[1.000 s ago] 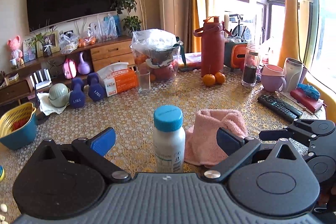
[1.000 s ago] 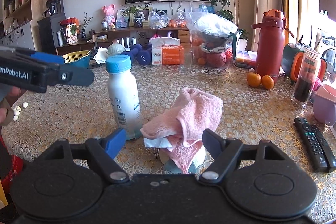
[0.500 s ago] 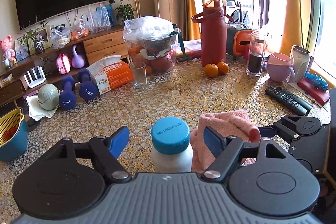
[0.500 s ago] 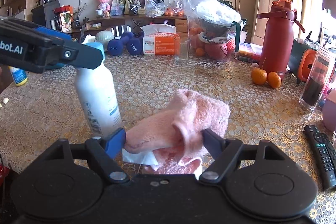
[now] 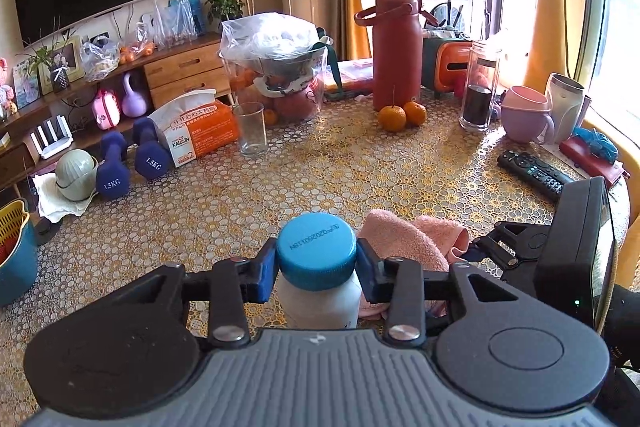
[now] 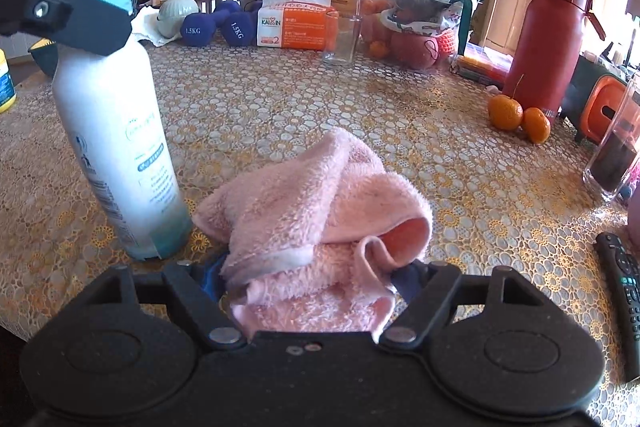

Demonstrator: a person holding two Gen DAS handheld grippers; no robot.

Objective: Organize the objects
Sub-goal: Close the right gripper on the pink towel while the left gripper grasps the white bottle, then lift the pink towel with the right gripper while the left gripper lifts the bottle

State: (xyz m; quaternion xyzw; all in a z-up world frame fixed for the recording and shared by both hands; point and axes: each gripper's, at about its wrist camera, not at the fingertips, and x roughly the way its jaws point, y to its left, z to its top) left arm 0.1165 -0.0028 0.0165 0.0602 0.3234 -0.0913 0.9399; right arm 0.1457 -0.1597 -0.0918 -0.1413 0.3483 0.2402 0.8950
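A white bottle (image 5: pixel 320 291) with a blue cap stands upright on the patterned table (image 5: pixel 320 179). My left gripper (image 5: pixel 317 269) is shut on its cap from both sides. The bottle also shows in the right wrist view (image 6: pixel 116 155), with the left gripper's finger across its top. A crumpled pink towel (image 6: pixel 320 211) lies just right of the bottle; it also shows in the left wrist view (image 5: pixel 404 235). My right gripper (image 6: pixel 308 279) is shut on the towel's near edge, and the towel hides its pads.
Behind stand an empty glass (image 5: pixel 250 129), a tissue box (image 5: pixel 196 131), two blue dumbbells (image 5: pixel 132 159), a plastic-covered fruit bowl (image 5: pixel 276 67), a red flask (image 5: pixel 396 47) and two oranges (image 5: pixel 400 115). A remote (image 5: pixel 536 175) lies at the right edge.
Both grippers moved forward and down, and both went from open to shut: the left onto the bottle cap, the right onto the pink towel.
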